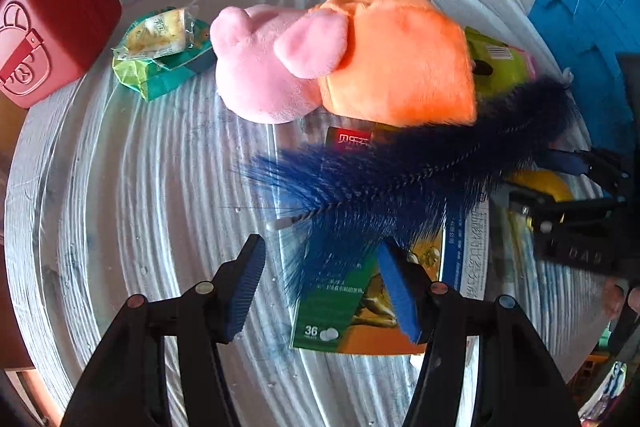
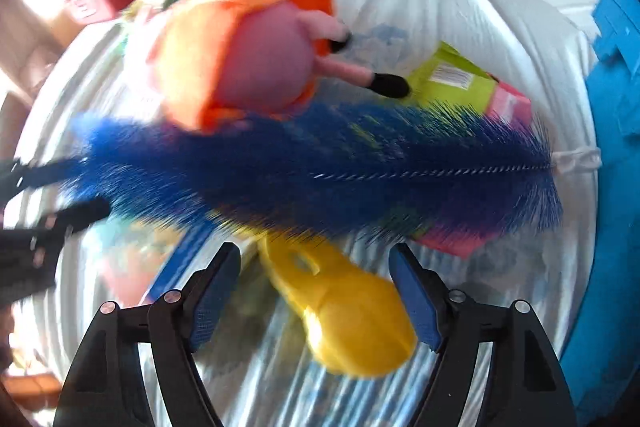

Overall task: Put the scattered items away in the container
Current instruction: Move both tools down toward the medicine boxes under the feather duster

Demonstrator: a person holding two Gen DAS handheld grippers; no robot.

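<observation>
Inside the clear container [image 2: 500, 39], the blue bottle brush [image 2: 320, 171] lies crosswise just ahead of my right gripper [image 2: 316, 291], jaws spread and empty, yellow handle [image 2: 344, 311] between them. I judge it light, springy; grip the stiff handle. My left gripper [image 1: 320, 287] gapes empty.

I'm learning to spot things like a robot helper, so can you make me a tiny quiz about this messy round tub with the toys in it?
1. True or false: the blue bottle brush lies across the other things in the white tub.
2. What colour is the brush's handle? A) red B) yellow C) green
3. Fill in: the pink plush pig wears a dress coloured ____.

Key:
1. True.
2. B: it is yellow and sits between the right gripper fingers, which do not press on it.
3. Orange.
</observation>
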